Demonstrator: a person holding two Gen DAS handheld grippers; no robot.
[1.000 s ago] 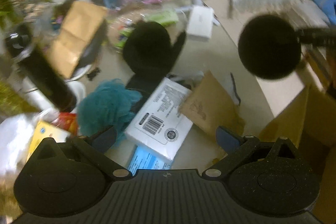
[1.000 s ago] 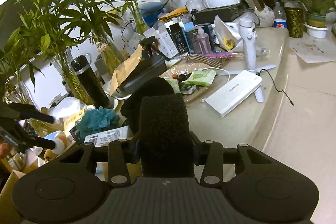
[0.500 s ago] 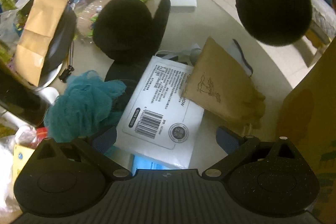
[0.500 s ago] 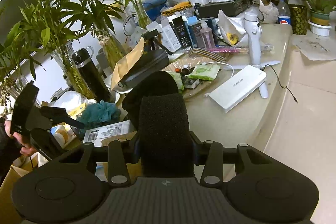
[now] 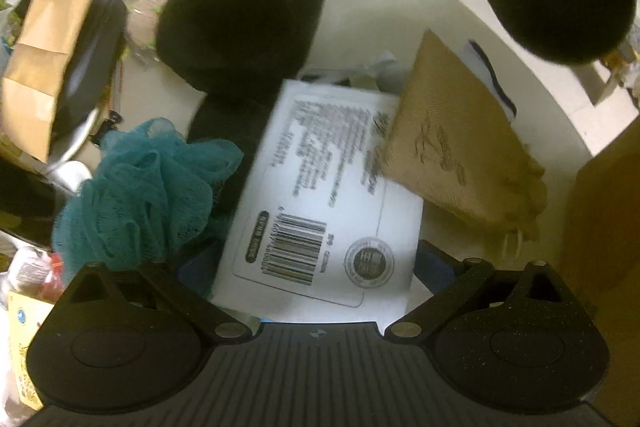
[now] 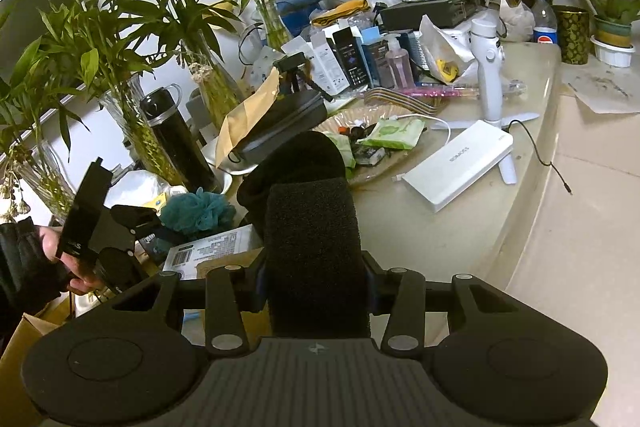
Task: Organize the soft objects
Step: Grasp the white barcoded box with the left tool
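Soft things crowded the counter's (image 5: 420,11) near edge: from the left, a teal mesh puff (image 5: 140,195), a white flat packet (image 5: 328,195) and a tan cloth pouch (image 5: 452,143). My left gripper (image 5: 316,259) hung above the packet, jaws apart and empty, seemingly choosing. My right gripper (image 6: 316,279) was clamped on a black foam sponge (image 6: 314,251), held off the counter, probably awaiting its place.

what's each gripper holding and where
Right gripper: black foam pad, clamped across its near end. Left gripper: nothing, jaws open.
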